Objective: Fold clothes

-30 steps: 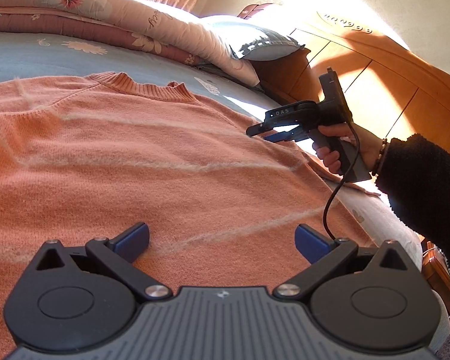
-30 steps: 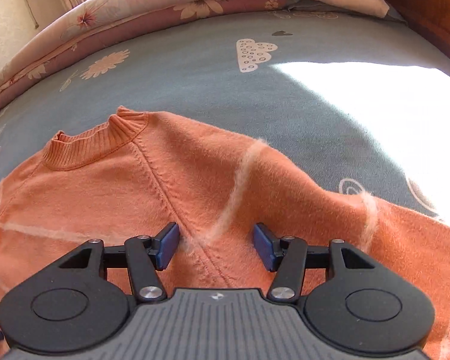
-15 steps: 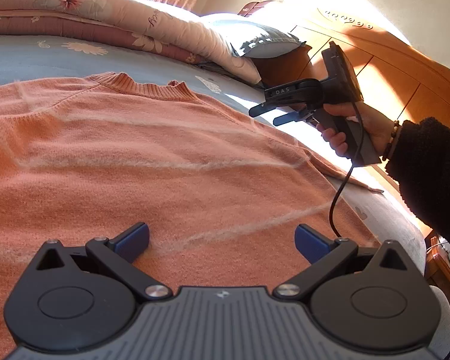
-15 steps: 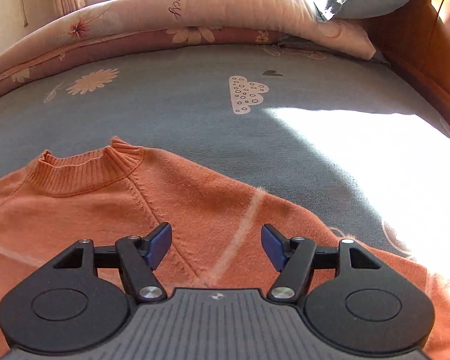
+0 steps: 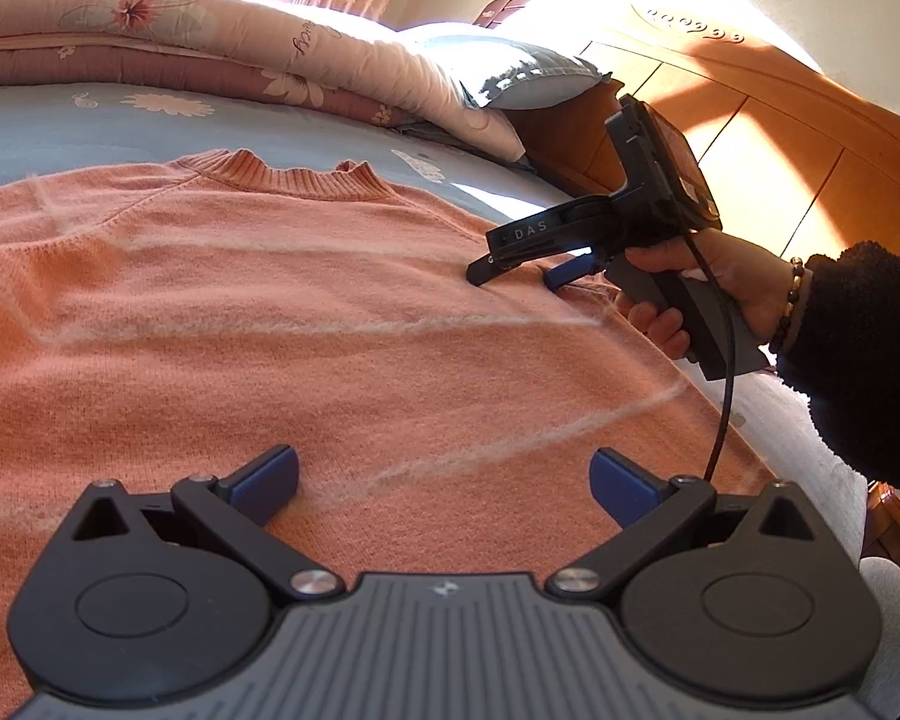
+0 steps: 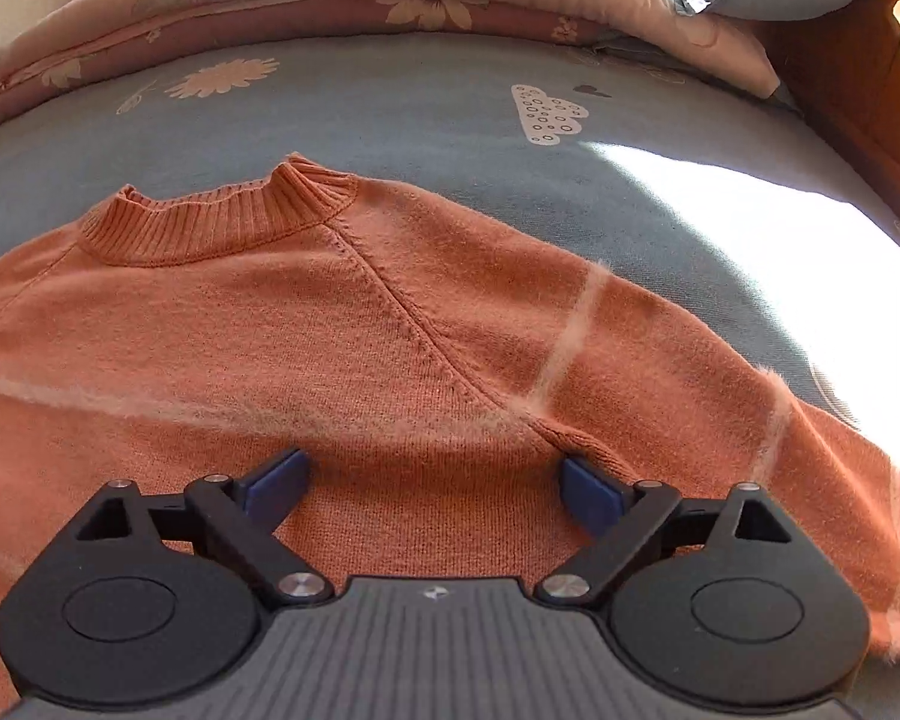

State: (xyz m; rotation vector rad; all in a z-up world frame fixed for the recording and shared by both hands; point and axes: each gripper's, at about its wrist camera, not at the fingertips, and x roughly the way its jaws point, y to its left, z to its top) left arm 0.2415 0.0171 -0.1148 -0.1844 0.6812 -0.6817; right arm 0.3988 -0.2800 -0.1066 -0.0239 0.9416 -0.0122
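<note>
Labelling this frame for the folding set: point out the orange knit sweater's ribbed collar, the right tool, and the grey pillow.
Orange knit sweater's ribbed collar (image 6: 210, 228): right wrist view, middle of the ribbing.
Right tool (image 5: 519, 275): left wrist view, between its fingertips, at the sweater's shoulder.
Grey pillow (image 5: 528, 75): left wrist view, centre of its face.

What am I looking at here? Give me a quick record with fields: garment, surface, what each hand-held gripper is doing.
garment: orange sweater, spread flat, collar pointing away
surface: grey-blue bedsheet
bedding: folded floral quilt, pillow
left hand-held gripper: open, above the sweater's body
right hand-held gripper: open, fingertips down on the sweater near the sleeve seam
fold: not yet begun
</note>
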